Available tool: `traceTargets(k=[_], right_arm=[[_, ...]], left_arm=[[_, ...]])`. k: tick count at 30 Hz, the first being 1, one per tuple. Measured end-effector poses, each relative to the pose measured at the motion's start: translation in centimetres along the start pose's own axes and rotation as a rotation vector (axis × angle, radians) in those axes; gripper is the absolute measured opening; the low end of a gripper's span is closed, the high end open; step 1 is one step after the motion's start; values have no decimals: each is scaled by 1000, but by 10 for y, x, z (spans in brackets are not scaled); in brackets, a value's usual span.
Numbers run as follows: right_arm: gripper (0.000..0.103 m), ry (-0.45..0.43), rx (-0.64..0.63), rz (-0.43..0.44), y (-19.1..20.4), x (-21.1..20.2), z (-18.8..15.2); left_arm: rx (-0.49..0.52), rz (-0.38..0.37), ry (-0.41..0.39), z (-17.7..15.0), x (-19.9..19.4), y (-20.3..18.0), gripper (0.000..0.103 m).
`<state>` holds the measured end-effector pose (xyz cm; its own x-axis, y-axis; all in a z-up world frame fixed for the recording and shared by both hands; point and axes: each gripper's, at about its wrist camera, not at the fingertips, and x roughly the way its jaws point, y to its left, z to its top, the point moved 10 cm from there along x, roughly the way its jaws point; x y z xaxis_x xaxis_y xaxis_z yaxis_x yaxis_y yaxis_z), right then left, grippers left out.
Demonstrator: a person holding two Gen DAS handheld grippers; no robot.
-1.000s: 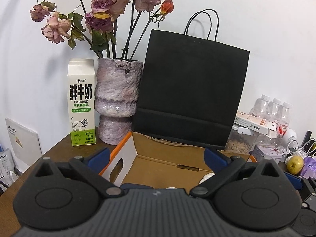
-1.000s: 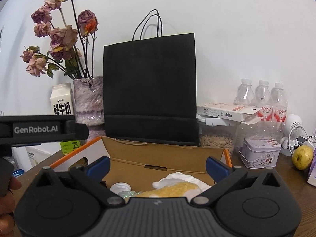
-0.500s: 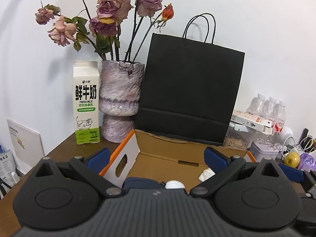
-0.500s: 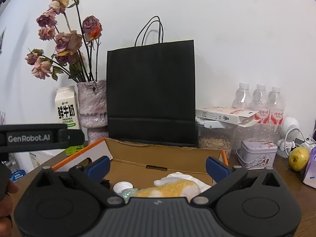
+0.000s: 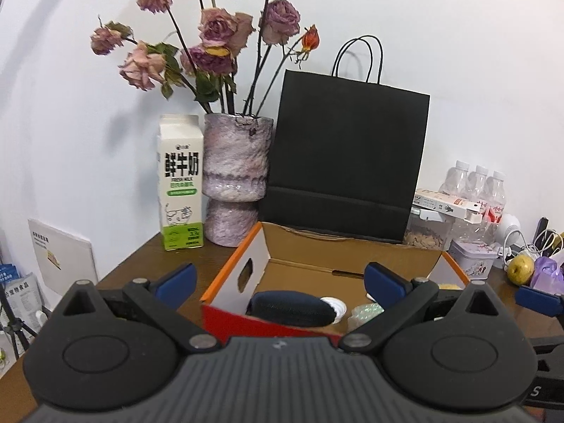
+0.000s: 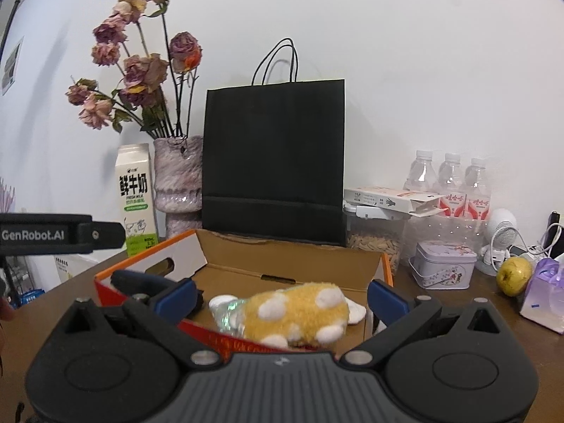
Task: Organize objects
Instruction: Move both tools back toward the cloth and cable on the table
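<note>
Far left on your desk (image 5: 148,257), a white milk carton (image 5: 180,187) with green print stands up straight. Just beside it is a purple vase (image 5: 237,183) with dried roses (image 5: 215,35), and next comes a tall black paper bag (image 5: 347,155) against the wall.

In front of the bag sits an open cardboard box (image 5: 243,261) with an orange rim and a red front. Your left gripper (image 5: 278,280) hangs in front of this box. Its blue fingers (image 5: 175,279) are spread wide apart and hold nothing. Between them, inside the box, you can see a dark blue rounded thing (image 5: 290,308), a small white lid (image 5: 335,306) touching it, and a shiny crinkly bit (image 5: 365,313) to the right.

Your right gripper (image 6: 280,294) is over the near right part of the same box (image 6: 296,264). Its blue fingers (image 6: 386,298) are wide apart too, with nothing pinched. Between them lies a fuzzy yellow toy (image 6: 299,312) with white spots, resting in the box on something white.

To the right of the box stand a clear jar of seeds (image 6: 373,243) with a flat carton (image 6: 391,200) on top, 3 water bottles (image 6: 447,183), a small flowered tin (image 6: 443,268), a white mini fan (image 6: 500,232), a yellow-green pear (image 6: 514,275) and a purple pack (image 6: 544,296).
</note>
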<state>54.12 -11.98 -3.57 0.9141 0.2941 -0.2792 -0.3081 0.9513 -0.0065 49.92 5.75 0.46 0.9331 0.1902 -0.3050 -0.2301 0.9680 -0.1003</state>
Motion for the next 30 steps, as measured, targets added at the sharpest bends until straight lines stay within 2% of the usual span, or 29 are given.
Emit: traceTargets(k=[11, 17, 30], right_arm=[[103, 10, -28, 1, 9, -37, -24], [103, 28, -32, 21, 16, -59, -39], [103, 81, -32, 64, 31, -101, -76]], left_arm=[[6, -6, -26, -24, -39, 12, 103], [10, -25, -8, -38, -58, 16, 103], [34, -62, 71, -90, -99, 32, 103]])
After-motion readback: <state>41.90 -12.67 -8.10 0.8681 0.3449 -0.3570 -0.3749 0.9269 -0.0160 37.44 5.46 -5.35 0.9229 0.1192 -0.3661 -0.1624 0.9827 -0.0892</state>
